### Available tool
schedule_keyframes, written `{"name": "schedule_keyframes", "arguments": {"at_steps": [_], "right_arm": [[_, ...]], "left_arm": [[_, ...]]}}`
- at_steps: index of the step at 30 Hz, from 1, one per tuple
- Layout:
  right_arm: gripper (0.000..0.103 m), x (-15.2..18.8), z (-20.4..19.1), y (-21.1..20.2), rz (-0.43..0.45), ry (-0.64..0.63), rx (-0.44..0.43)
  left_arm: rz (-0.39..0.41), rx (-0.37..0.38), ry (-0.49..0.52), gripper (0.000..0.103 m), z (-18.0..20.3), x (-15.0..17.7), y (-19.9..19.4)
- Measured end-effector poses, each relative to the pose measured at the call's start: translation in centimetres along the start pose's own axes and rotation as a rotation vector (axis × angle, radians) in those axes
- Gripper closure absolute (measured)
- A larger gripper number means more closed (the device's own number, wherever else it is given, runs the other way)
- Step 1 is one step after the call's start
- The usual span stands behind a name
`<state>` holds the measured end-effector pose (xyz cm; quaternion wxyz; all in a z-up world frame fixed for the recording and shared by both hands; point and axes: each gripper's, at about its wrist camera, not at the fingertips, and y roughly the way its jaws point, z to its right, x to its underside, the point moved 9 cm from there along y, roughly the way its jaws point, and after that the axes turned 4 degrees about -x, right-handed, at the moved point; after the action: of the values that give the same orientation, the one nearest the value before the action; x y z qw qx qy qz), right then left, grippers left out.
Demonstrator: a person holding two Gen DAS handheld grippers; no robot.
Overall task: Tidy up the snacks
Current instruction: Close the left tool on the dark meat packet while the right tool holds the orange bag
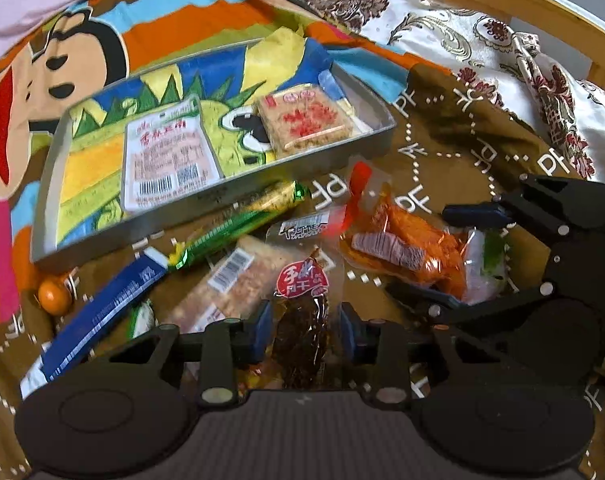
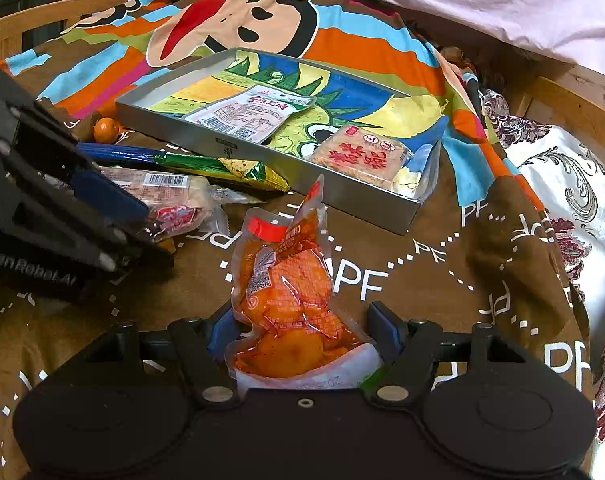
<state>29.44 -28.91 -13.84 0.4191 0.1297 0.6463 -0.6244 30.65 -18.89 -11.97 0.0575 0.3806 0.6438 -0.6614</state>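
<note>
Close downward wrist views, shared tray (image 1: 222, 196)

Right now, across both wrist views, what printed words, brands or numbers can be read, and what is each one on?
"PF": repeated in white on the brown cloth.
"GenRobot.AI": on the body of the left tool, partly dim.
Red Chinese characters on the square snack pack in the metal tray: visible, not surely readable.
Flat pale packet in the tray: barcode and print too small.
Orange pouch between the right tool's fingers: QR code and print too small.

"PF" on brown cloth (image 2: 442, 280)
</note>
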Motion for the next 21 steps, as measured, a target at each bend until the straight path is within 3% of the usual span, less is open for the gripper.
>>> {"name": "schedule_keyframes", "arguments": {"at_steps": [5,11,21], "right_arm": [[0.032,0.0,0.0,0.0,0.001,0.001,-0.001],[0.030,0.2,0.1,0.1,0.004,-0.002,-0.010],[0.035,0.0,-0.3,-0.4,0.012,-0.033,0.007]], "left_arm": [[0.002,-0.015,0.012,0.063,0.3,0.3,0.1],[-0.024,-0.033,-0.005,0.055,0.0,0.5,1.3],[-0.006,-0.071,-0.014,0.056,0.0,0.8,1.1]]}}
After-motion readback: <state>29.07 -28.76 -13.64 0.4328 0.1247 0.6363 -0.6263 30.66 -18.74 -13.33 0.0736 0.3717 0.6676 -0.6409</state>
